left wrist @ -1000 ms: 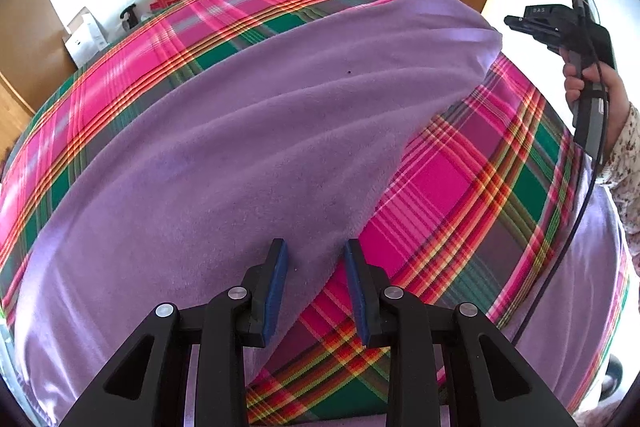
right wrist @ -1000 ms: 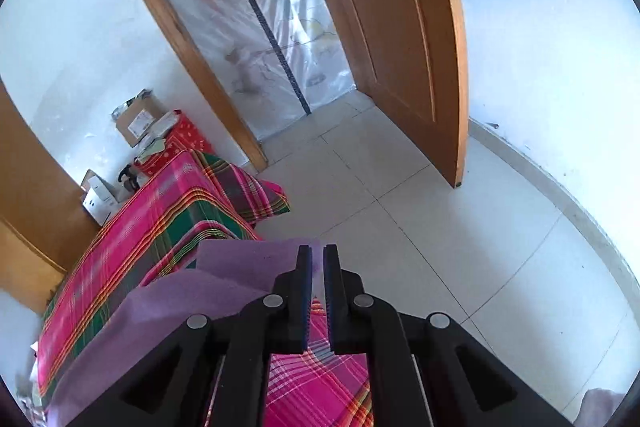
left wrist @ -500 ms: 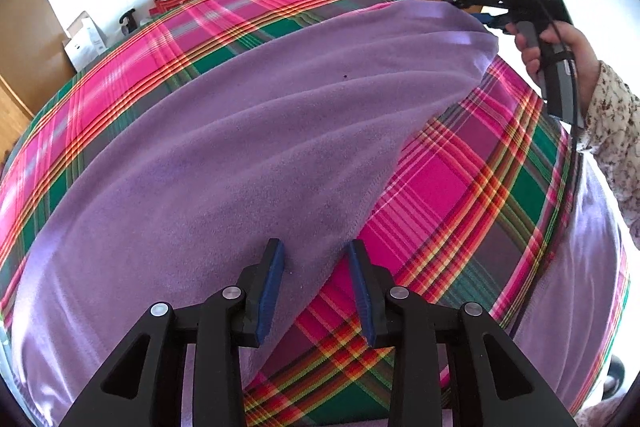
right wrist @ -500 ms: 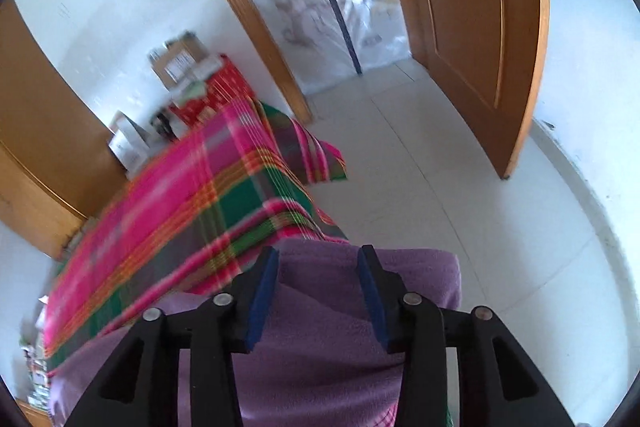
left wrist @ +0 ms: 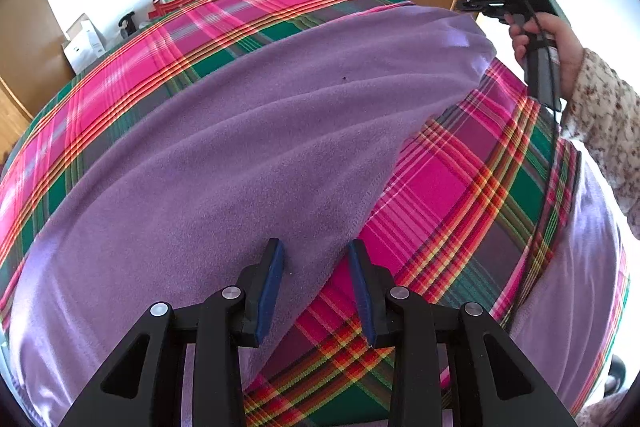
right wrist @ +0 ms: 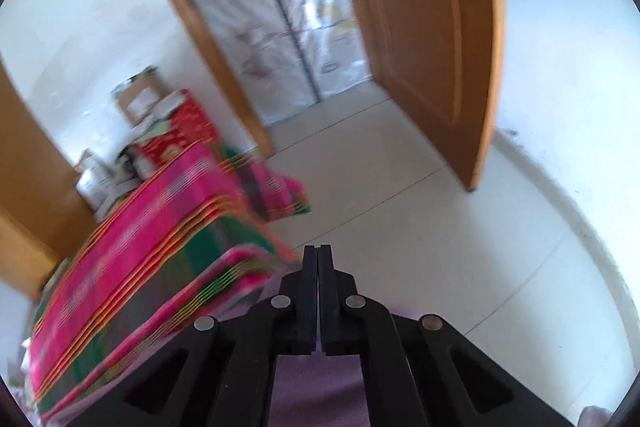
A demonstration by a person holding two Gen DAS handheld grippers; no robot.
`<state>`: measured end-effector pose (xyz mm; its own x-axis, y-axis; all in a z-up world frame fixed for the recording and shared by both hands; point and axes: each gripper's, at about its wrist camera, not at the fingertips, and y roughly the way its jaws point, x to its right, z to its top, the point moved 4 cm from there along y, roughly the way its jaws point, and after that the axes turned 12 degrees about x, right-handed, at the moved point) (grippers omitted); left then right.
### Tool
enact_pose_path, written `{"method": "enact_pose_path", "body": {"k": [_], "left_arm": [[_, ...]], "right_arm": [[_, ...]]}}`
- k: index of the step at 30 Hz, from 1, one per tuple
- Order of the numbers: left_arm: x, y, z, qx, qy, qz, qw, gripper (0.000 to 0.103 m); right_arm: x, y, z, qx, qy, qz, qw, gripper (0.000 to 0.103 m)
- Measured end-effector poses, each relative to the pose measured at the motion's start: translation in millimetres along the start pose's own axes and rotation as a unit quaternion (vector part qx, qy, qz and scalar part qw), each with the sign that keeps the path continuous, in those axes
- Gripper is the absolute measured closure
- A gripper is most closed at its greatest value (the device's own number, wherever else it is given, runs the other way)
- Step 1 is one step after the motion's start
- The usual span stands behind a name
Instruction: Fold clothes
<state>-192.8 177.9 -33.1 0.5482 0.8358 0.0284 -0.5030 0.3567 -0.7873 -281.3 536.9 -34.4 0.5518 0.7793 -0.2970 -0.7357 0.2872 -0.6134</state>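
purple cloth [left wrist: 248, 147] lies on plaid cover [left wrist: 460, 195], left tongs [left wrist: 316, 279] parted.

Left gripper [left wrist: 316, 283] points steeply down, jaws apart w/ a clear gap, blue pads [left wrist: 272, 283] facing each other, nothing pinched. Right gripper [right wrist: 318, 291] has its jaws pressed flat together. From the left cam it sits at approx 1 o'clock, held by a hand [left wrist: 548, 47] wrapped round the handle, floral sleeve [left wrist: 600, 115] trailing toward 3 o'clock.
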Motion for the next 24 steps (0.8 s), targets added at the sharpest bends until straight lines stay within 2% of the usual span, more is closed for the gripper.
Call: {"method": "enact_pose_path", "body": {"k": [4, 7, 9, 12, 18, 21, 24], "left_arm": [[-0.4, -1.0, -0.6, 0.004, -0.002, -0.004, 1.0, 0.068], [-0.3, -1.0, -0.9, 0.006, -0.004, -0.002, 1.0, 0.068], [-1.2, 0.0, -1.1, 0.008, -0.005, -0.003, 1.0, 0.068], [-1.4, -3.0, -3.6, 0.006, -0.014, -0.016, 0.9998, 0.068], [-3.3, -16.4, -12.6, -0.014, -0.04, -0.061, 0.9972, 0.068], [-10.5, -38.2, -21.3, -0.005, -0.069, -0.076, 0.9947, 0.068], [-23.7, -62.1, -31.4, 0.01, -0.081, -0.061, 0.9948, 0.068]], "right_arm": [[9.2, 9.7, -1.4, -0.027, 0.027, 0.026, 0.999, 0.102], [3.9, 2.7, -6.9, -0.025, 0.011, 0.042, 0.999, 0.101], [-4.2, -6.9, -12.9, -0.026, -0.011, 0.058, 0.998, 0.101], [-17.6, -23.9, -22.8, -0.025, -0.05, 0.068, 0.996, 0.094], [-39.4, -72.2, -39.0, 0.004, -0.126, 0.051, 0.991, 0.087], [-61.5, -102.1, -49.7, 0.017, -0.165, 0.08, 0.983, 0.083], [-96.5, -132.8, -74.4, 0.017, -0.226, 0.123, 0.966, 0.076]]}}
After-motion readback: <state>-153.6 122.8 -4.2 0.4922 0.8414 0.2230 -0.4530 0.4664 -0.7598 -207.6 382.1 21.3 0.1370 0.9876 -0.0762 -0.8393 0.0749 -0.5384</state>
